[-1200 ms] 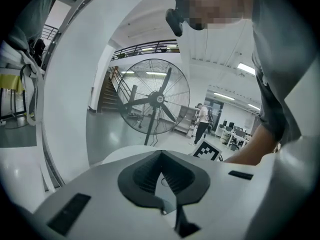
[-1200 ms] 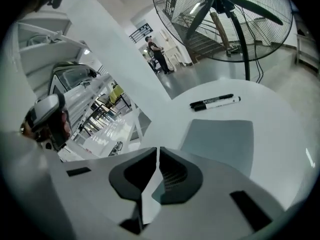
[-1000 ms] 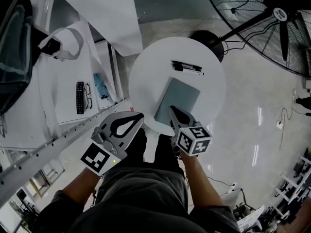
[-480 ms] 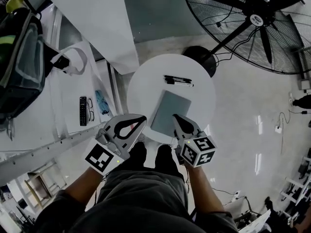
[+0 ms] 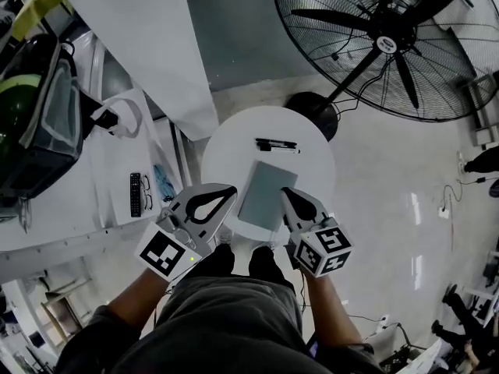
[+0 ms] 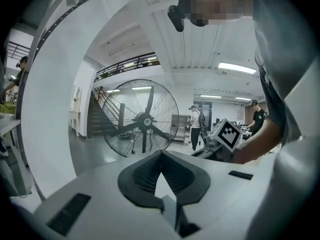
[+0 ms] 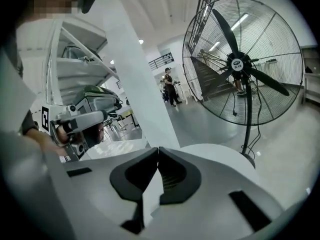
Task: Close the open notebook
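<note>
The notebook (image 5: 267,192) lies closed, grey cover up, on the near half of the round white table (image 5: 312,158). Beyond it on the table rests a black marker (image 5: 275,144). Both grippers hover above the table's near edge, clear of the notebook. My left gripper (image 5: 231,188) is to the notebook's left, its jaws shut and empty; in the left gripper view (image 6: 161,153) the tips meet. My right gripper (image 5: 285,192) is by the notebook's near right corner, shut on nothing, tips together in the right gripper view (image 7: 158,149).
A large black floor fan (image 5: 390,37) stands behind the table, its round base (image 5: 312,109) close to the far rim. At the left a white bench (image 5: 109,185) carries glasses, a remote and a dark bag (image 5: 35,123). A white panel (image 5: 148,45) leans at the back left.
Both grippers have risen and drawn back from the table, which now looks smaller. The right gripper's tips, earlier over the notebook's near corner, now sit beside it. The notebook stays closed.
</note>
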The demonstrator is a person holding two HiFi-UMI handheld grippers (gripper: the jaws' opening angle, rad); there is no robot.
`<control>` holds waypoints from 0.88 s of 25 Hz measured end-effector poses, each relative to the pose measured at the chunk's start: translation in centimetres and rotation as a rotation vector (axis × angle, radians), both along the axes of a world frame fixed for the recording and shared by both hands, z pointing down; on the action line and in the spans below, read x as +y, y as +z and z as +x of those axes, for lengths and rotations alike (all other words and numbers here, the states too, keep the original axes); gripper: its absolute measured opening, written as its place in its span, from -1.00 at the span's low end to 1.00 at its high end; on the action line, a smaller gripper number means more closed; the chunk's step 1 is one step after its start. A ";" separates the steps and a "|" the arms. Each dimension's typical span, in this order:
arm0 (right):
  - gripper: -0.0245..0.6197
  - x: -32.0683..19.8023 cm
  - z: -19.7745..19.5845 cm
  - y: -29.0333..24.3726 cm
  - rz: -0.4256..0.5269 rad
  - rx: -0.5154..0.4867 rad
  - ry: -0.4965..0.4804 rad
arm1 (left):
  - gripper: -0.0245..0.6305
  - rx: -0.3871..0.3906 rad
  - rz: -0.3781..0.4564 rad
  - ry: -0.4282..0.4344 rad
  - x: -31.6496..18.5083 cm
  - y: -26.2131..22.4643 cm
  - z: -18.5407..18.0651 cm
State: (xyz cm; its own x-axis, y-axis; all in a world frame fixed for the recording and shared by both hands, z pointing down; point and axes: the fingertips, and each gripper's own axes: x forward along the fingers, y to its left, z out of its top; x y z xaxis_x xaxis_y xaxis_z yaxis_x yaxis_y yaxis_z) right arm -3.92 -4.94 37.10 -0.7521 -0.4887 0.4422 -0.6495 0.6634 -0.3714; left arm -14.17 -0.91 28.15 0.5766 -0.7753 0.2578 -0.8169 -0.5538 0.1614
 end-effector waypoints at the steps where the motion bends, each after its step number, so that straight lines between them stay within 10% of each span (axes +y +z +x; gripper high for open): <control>1: -0.86 -0.1 0.0 -0.5 0.006 -0.007 0.001 | -0.88 -0.001 0.008 0.002 -0.1 -0.3 0.1; 22: -0.86 -0.6 1.3 -7.7 0.122 -0.074 0.009 | -0.88 0.000 0.110 0.019 -0.9 -5.0 1.6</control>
